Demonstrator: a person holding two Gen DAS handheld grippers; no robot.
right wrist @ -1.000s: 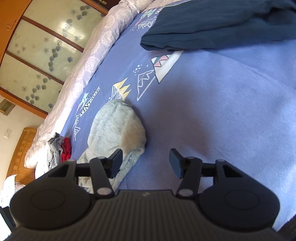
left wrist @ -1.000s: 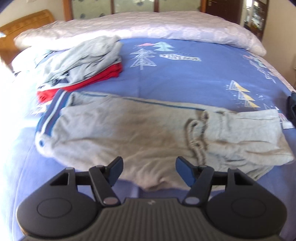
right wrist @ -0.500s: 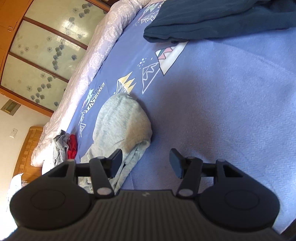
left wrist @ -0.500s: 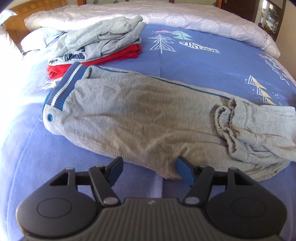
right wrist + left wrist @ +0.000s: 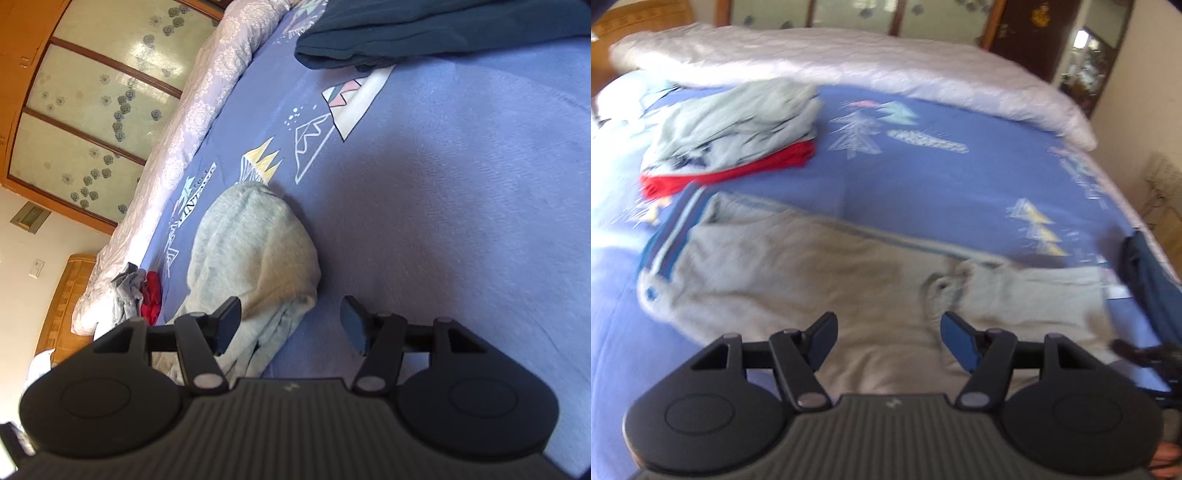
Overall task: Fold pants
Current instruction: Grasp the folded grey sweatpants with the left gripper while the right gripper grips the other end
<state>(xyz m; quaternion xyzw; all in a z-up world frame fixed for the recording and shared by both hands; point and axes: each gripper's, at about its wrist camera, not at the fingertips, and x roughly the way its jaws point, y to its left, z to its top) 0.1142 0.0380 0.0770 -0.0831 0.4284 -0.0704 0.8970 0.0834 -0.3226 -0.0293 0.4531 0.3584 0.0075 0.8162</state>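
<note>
Grey pants (image 5: 798,273) lie flat across the blue bedsheet (image 5: 942,184), with a blue striped waistband (image 5: 672,236) at the left and the leg ends folded back over themselves at the right (image 5: 1034,295). My left gripper (image 5: 888,341) is open and empty, hovering over the near edge of the pants at their middle. In the right wrist view the folded leg end (image 5: 255,251) lies ahead and left of my right gripper (image 5: 291,325), which is open and empty just above the sheet.
A pile of folded grey and red clothes (image 5: 738,136) sits at the back left, also in the right wrist view (image 5: 142,291). A dark navy garment (image 5: 424,29) lies beyond the pants' leg end. A white quilt (image 5: 849,66) runs along the far side.
My left gripper has lifted and drawn back to the right, over the pants' near edge; its view is blurred by motion. My right gripper has barely moved.
</note>
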